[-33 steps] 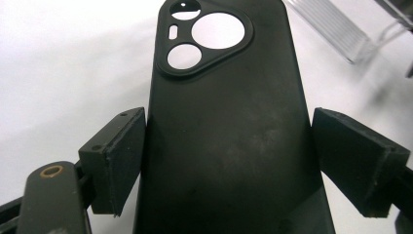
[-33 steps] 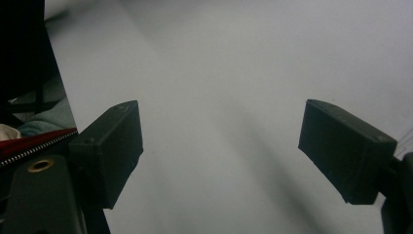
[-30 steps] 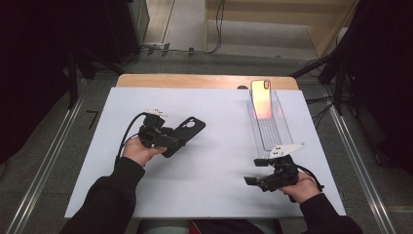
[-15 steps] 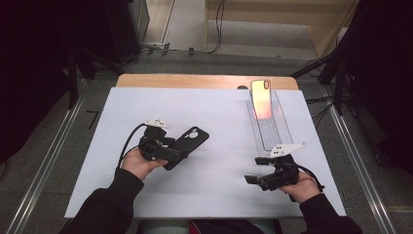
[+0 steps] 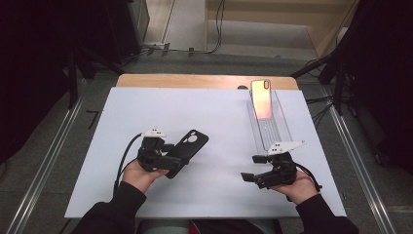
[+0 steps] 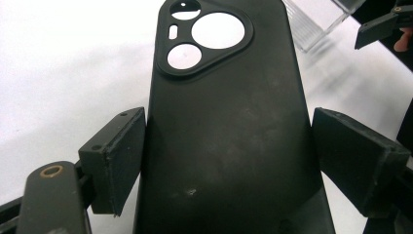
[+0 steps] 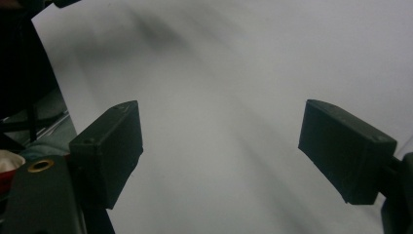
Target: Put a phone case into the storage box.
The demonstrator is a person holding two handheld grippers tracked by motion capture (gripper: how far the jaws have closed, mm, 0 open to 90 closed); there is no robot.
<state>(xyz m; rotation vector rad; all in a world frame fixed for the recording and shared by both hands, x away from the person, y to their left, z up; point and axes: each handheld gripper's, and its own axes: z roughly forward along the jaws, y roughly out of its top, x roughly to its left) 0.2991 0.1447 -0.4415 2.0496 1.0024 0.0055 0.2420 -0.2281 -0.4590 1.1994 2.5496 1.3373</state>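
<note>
Holding a black phone case (image 6: 229, 131) between the jaws of my left tool (image 5: 171, 162), I have it lifted just off the white surface (image 5: 214, 122), its camera cut-outs pointing away from me and toward the far right. In the left gripper view the left jaw presses against one long edge of the case; the right jaw sits at the other edge, though a thin gap may remain there, so I judge the grasp as closed on the case rather than fully clamped.

Taking the case as landmark: a clear acrylic stand (image 5: 269, 127) lies well apart to its right and farther from me, and a smartphone (image 5: 261, 99) with a glowing orange screen leans at the stand's far end. My right tool (image 5: 249, 177) hovers to the right of the case and nearer to me, jaws spread wide with nothing between them.

Progress, as I judge it: the case is picked up; the phone is untouched on its stand, so bringing the two together and fitting them is still to do.

Pose: my left hand (image 5: 139, 171) is palm-up beneath its tool, forearm angled in from the near edge; my right hand (image 5: 297, 183) holds its tool low, pointing leftward across the surface.
</note>
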